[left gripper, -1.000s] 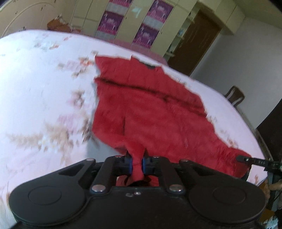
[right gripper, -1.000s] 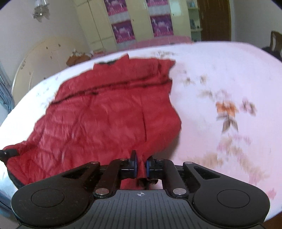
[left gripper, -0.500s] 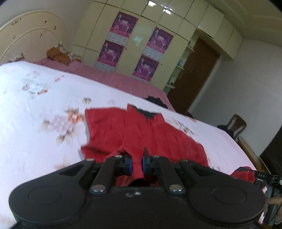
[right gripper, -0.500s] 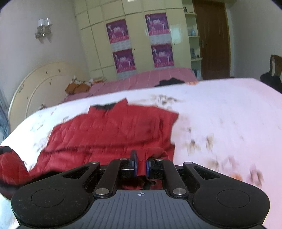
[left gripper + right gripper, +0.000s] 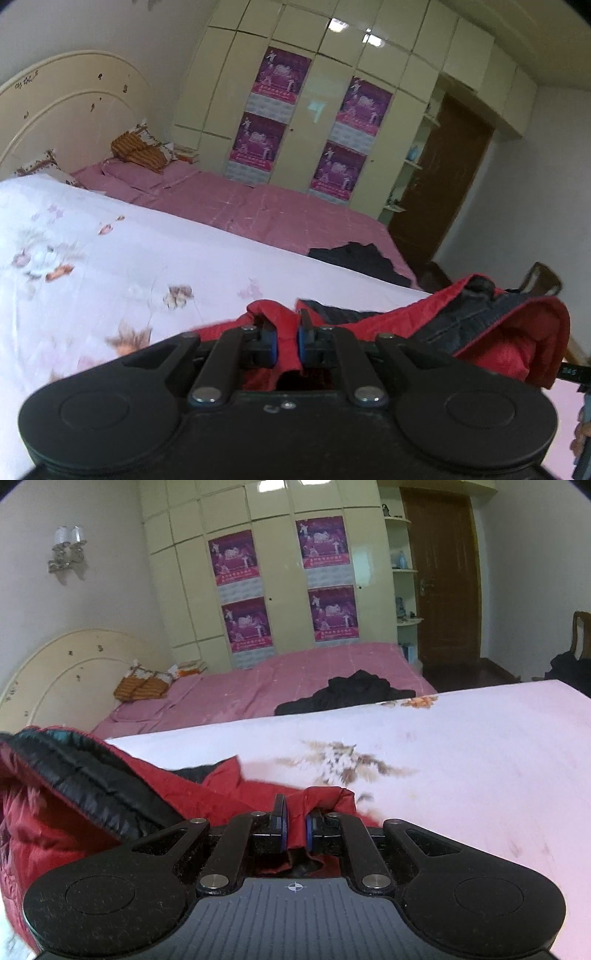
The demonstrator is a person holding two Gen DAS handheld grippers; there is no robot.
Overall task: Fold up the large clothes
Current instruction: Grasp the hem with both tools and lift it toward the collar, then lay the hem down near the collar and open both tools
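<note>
A red quilted jacket [image 5: 509,332] with a dark lining lies on the white floral bed cover [image 5: 110,266]. My left gripper [image 5: 287,341] is shut on a red edge of the jacket, low over the bed. My right gripper [image 5: 295,829] is shut on another red edge of the jacket [image 5: 55,812]. The jacket is bunched and doubled over between the two grippers, with its dark lining [image 5: 92,775] showing. Most of the jacket's body is hidden under the gripper bodies.
A pink bed [image 5: 295,679] stands beyond the white cover, with a dark garment [image 5: 347,694] on it and pillows at the headboard [image 5: 66,107]. A wardrobe with purple posters [image 5: 280,583], a brown door [image 5: 443,579] and a chair [image 5: 580,631] lie behind.
Both grippers have carried the jacket's lower edge forward over its spread body, toward the collar end. The jacket, flat before, is now doubled over with lining showing. The views tilted up to the room.
</note>
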